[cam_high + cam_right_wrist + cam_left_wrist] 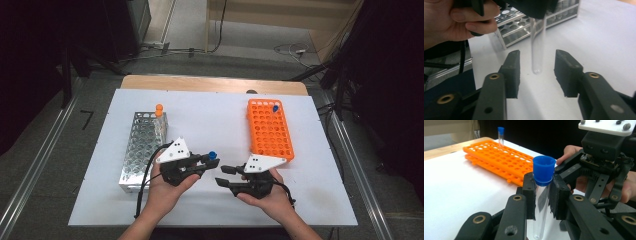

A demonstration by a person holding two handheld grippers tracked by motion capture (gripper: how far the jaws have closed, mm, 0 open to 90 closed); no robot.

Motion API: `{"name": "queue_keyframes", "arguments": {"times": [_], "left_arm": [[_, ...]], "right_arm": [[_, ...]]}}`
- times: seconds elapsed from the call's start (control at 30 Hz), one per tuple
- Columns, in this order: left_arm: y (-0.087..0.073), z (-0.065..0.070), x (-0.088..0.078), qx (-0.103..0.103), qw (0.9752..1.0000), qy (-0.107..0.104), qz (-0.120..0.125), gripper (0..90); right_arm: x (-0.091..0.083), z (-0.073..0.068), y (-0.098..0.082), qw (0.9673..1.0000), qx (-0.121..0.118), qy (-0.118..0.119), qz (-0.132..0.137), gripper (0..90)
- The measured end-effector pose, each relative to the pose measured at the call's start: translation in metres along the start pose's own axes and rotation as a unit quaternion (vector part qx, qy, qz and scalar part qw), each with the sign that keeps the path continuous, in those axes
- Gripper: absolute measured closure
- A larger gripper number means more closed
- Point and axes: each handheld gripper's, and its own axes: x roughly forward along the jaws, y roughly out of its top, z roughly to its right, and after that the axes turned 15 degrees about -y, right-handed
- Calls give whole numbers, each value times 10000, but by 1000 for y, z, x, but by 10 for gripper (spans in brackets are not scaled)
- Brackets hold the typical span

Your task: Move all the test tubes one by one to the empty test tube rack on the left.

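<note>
Left tongs [543, 195]: your left tongs are squeezed tight on the clear tube, just under its blue cap. In the high view they [209, 161] sit near the middle of the tabletop, pointing to the right.

Clear tube [541, 205]: it stands straight up between the two black pads. Its round bottom hangs free above the white tabletop, and you can see that end [537, 50] from the right tongs' camera too.

Blue cap [544, 171]: it sits on top of the tube, above the pads. From above it is the small blue dot [212, 155] at the tip of your left tongs.

Right tongs [537, 72]: the pads are apart. The bottom of the tube hangs in the gap between them, and neither pad touches it. In the high view they [223, 175] point left, close to the left tongs.

Hands: your left hand [167, 187] and your right hand [267, 197] each hold one pair of tongs from below.

Orange rack [270, 131]: it lies on the right side of the tabletop. One tube with a blue cap [275, 108] stands in a hole near its far end.

Metal rack [142, 147]: it lies on the left side. One tube with an orange cap [159, 109] stands at its far end.

Tabletop [215, 120]: it is white, and both racks rest on it.
</note>
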Motion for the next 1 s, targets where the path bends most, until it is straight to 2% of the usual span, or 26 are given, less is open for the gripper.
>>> {"name": "queue_keyframes", "arguments": {"times": [0.13,0.33,0.43,0.57,0.7,0.8,0.83,0.9,0.93,1.0], "left_arm": [[-1,-5,-9,-26,9999,163,13,771],[0,-13,-24,-94,9989,448,95,771],[0,-18,-34,-99,9979,619,157,771],[1,-25,-50,-100,9955,918,233,770],[2,-31,-67,-111,9927,1159,320,770],[4,-35,-78,-114,9900,1350,381,771],[4,-36,-81,-136,9893,1389,416,770],[4,-38,-87,-141,9879,1479,440,770],[4,-40,-89,-137,9870,1539,432,771],[2,-43,-93,-170,9854,1636,445,771]], "right_arm": [[-4,12,-1,9995,125,-301,44,459],[-9,36,-8,9963,362,-773,46,421],[-15,50,-12,9949,581,-825,82,417],[-24,66,-18,9923,584,-1065,224,307],[-32,84,-25,9885,788,-1266,243,182],[-39,96,-29,9865,925,-1325,251,117],[-41,99,-31,9868,894,-1329,235,76],[-44,105,-34,9861,941,-1351,232,49],[-46,109,-35,9859,960,-1351,230,1],[-49,114,-38,9855,1019,-1337,223,0]]}}
